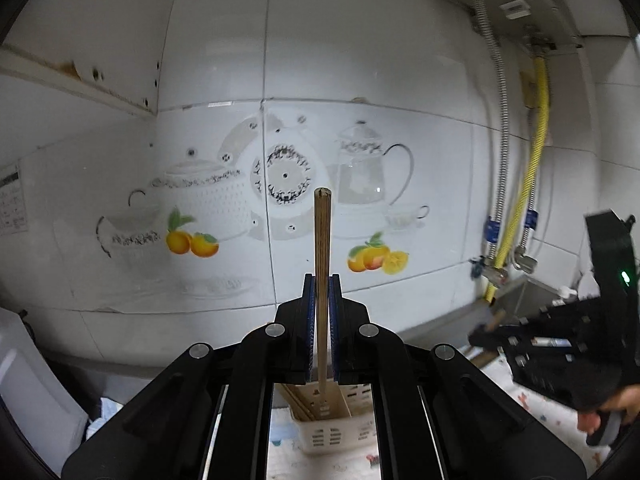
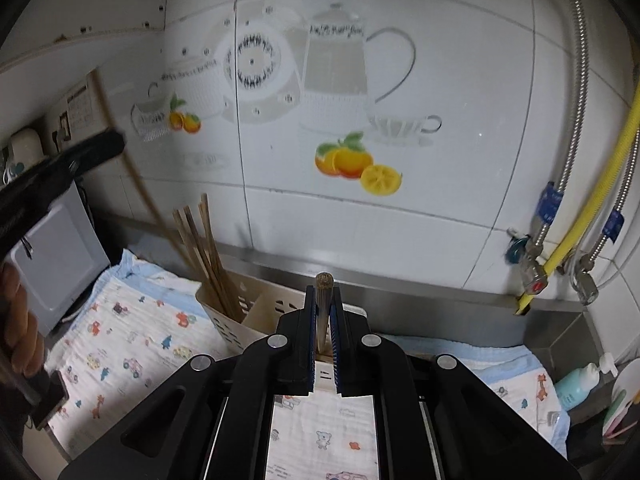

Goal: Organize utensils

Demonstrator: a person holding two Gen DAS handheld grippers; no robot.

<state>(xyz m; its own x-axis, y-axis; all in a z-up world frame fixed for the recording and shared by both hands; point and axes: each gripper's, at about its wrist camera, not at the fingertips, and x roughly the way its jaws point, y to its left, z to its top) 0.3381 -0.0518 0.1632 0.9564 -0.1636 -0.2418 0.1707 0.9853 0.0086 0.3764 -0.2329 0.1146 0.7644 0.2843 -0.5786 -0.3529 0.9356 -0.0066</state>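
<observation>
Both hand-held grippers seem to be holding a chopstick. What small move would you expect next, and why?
Probably the left hand-held gripper lowers its chopstick into the slotted holder. The stick is clamped upright above the holder, where other chopsticks already stand. The right hand-held gripper grips another chopstick.

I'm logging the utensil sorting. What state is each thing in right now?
left gripper: shut on a chopstick, held upright.
right gripper: shut on a second chopstick.
utensil holder: upright on the patterned cloth, several chopsticks leaning inside.
</observation>
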